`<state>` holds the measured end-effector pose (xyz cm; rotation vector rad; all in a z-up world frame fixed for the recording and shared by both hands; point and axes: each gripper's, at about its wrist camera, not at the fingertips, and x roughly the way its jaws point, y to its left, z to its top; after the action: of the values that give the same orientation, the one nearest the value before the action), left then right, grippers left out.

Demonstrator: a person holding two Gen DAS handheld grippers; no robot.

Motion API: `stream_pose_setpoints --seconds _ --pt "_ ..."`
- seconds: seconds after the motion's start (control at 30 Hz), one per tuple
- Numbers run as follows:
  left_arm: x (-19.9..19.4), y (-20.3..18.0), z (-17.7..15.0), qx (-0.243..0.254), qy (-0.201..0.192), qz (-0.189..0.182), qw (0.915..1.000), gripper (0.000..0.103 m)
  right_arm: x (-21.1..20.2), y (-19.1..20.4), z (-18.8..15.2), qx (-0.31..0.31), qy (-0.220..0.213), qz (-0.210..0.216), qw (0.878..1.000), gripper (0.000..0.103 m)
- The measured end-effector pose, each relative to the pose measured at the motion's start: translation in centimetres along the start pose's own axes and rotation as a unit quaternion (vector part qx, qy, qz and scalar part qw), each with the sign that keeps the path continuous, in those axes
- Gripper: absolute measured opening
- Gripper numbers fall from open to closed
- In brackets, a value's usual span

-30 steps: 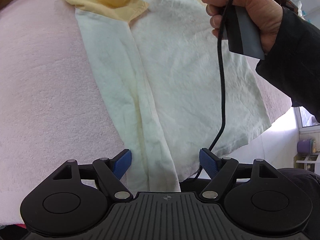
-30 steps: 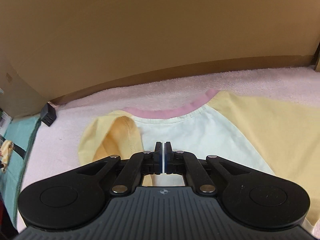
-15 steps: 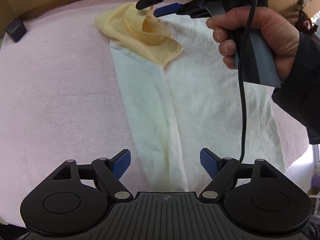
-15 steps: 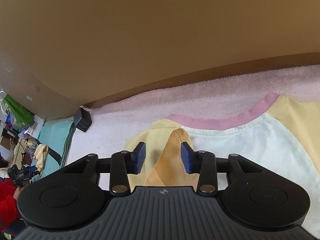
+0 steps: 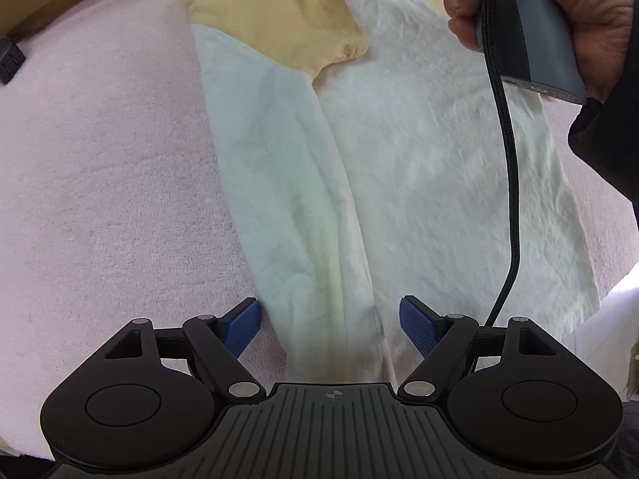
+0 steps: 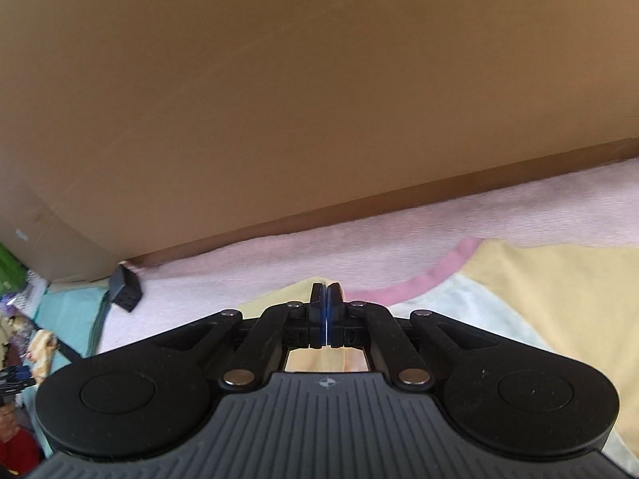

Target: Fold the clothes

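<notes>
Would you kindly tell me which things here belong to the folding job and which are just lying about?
Belong to the job:
- white T-shirt with yellow sleeves and pink collar
- pink towel-like surface it lies on

Just lying about:
- small black box
- cardboard panel
- teal cloth

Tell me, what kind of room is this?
Probably a room at home, set up for folding laundry. A T-shirt lies spread on a fluffy pink blanket, a big cardboard sheet stands behind it, and clutter is heaped to one side.
</notes>
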<state>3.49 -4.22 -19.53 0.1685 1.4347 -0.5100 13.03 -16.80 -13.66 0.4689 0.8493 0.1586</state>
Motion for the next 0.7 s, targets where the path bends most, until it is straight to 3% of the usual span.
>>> stream_pose_setpoints --seconds 0.1,0.2,0.27,0.37,0.6,0.7 --pt "0.1 -0.1 0.1 0.004 0.002 0.001 1.0000 0.087 0.7 -0.9 -0.2 0.015 0.015 -0.022 1.000 0.001" --pt "0.0 0.1 0.1 0.005 0.002 0.001 1.0000 0.087 1.1 -2.3 -0.4 0.061 0.037 -0.009 0.997 0.009" --pt "0.0 0.3 0.1 0.002 0.003 0.001 1.0000 0.087 0.4 -3.1 -0.5 0.085 0.035 0.003 0.996 0.024" --pt "-0.2 0.8 -0.1 -0.003 0.003 0.002 1.0000 0.087 -1.2 -4.2 -1.1 0.103 0.045 0.022 0.993 0.037" --pt "-0.4 1.4 -0.4 -0.011 0.004 0.005 0.9999 0.087 -2.6 -5.8 -4.1 0.130 0.131 0.036 0.982 0.037" --pt "-0.4 1.4 -0.4 -0.012 0.004 0.009 0.9999 0.087 -2.4 -5.9 -5.3 0.140 0.141 0.043 0.979 0.037"
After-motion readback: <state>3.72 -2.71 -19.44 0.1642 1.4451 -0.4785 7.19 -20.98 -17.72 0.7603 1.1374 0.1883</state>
